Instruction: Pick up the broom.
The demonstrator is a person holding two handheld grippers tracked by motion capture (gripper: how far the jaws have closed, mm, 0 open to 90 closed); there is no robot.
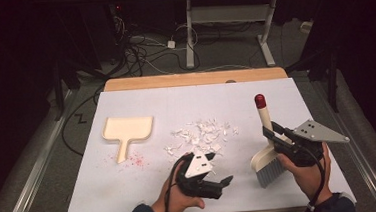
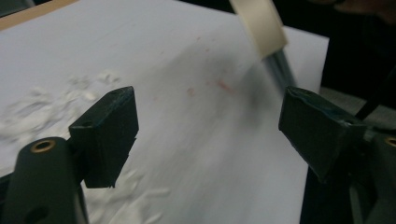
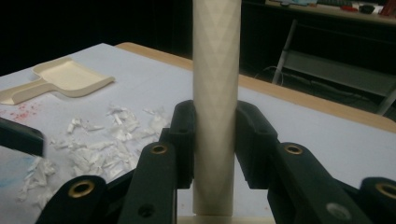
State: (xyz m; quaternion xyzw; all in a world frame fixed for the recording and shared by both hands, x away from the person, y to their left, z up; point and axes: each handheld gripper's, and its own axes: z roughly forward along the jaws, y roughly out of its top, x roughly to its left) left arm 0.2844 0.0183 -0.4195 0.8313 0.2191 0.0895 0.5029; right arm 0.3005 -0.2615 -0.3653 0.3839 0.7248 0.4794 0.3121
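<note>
- High view: a white table [image 1: 146, 189] with a wooden far edge sits in a dark room, and a person's two forearms come in from the near side, each hand holding a gripper.
- The right gripper [image 1: 276, 138] is at the near right. Its jaws are clamped on the cream handle of a small brush [image 1: 266, 153], which stands nearly upright with its red tip pointing away and its grey bristles at or just above the table; contact cannot be told.
- Right gripper view: the brush handle [image 3: 216, 93] rises straight up between the two black jaws, gripped low on the shaft.
- The left gripper [image 1: 225, 181] is at the near middle, jaws apart and holding nothing, pointing right toward the brush.
- Left gripper view: the open jaws frame bare white table, with the brush head [image 2: 266, 28] blurred at the far right.
- A pile of white paper scraps [image 1: 201, 135] lies in the middle of the table, just beyond the left gripper.
- A cream dustpan [image 1: 126, 131] lies flat at the far left, well apart from the scraps, with red specks [image 1: 135, 161] beside its handle.
- Likely risks: the smooth round handle could twist or slide in the jaws once the bristles drag. A quick stroke could scatter the light scraps instead of gathering them. With the dustpan far off and unheld, scraps could be pushed past it or nudge it away.
</note>
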